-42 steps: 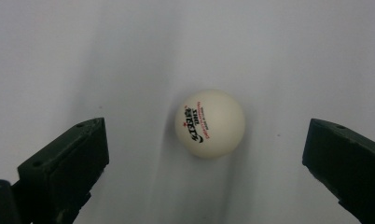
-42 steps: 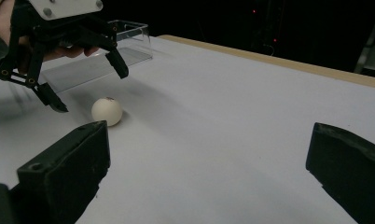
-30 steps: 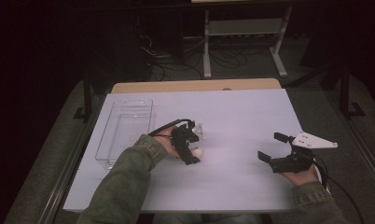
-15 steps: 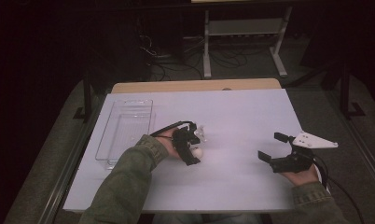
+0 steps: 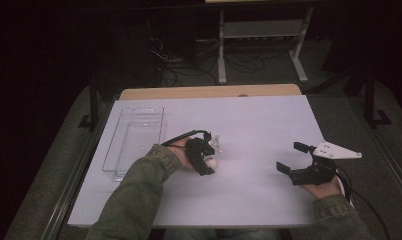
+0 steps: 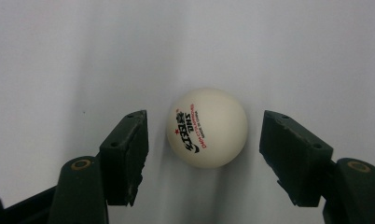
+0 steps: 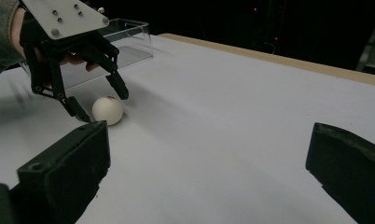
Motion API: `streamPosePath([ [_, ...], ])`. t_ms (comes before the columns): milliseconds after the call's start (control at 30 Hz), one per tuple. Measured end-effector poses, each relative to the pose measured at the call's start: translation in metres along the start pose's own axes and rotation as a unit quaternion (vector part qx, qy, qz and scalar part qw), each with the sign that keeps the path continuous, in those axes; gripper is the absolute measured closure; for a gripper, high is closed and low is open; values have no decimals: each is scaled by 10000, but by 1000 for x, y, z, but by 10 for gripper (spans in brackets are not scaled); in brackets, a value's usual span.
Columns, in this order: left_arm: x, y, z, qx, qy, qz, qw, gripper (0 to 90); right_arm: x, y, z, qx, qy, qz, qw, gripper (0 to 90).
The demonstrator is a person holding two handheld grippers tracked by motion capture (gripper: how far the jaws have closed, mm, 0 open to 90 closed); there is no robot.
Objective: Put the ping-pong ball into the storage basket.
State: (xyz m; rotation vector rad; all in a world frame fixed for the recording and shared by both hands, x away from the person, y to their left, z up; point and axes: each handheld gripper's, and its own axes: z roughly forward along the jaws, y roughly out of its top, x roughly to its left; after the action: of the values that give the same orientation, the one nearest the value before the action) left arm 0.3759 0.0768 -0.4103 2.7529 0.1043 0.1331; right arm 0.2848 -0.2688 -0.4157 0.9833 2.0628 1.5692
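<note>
white ball waits between the jaws

a small round ball [image 6: 207,128] sits on the white table [image 5: 259,125]. it is creamy white and smooth, with little black and red letters and a red star on one side. the left gripper [image 6: 204,140] points down over it. its jaws have just been closing in, one on each side of the ball, but a thin gap shows on both sides, so they do not touch it. the right gripper [image 7: 209,158] rests well apart, jaws wide with nothing in them. a clear plastic box [image 5: 134,137] lies near the ball, at the table's left.
</note>
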Motion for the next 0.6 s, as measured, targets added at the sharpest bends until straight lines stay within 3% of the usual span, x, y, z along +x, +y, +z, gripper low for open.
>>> streamPosePath([
  [233, 0, 2, 1, 18, -15, 42, 10000, 408, 0, 0, 0, 3, 13, -10, 10000, 0],
  [367, -1, 2, 0, 1, 34, 31, 10000, 501, 0, 0, 0, -8, 9, -17, 10000, 0],
  [600, -2, 4, 0, 72, 28, 83, 9999, 504, 1, 0, 0, -12, 16, -7, 10000, 0],
])
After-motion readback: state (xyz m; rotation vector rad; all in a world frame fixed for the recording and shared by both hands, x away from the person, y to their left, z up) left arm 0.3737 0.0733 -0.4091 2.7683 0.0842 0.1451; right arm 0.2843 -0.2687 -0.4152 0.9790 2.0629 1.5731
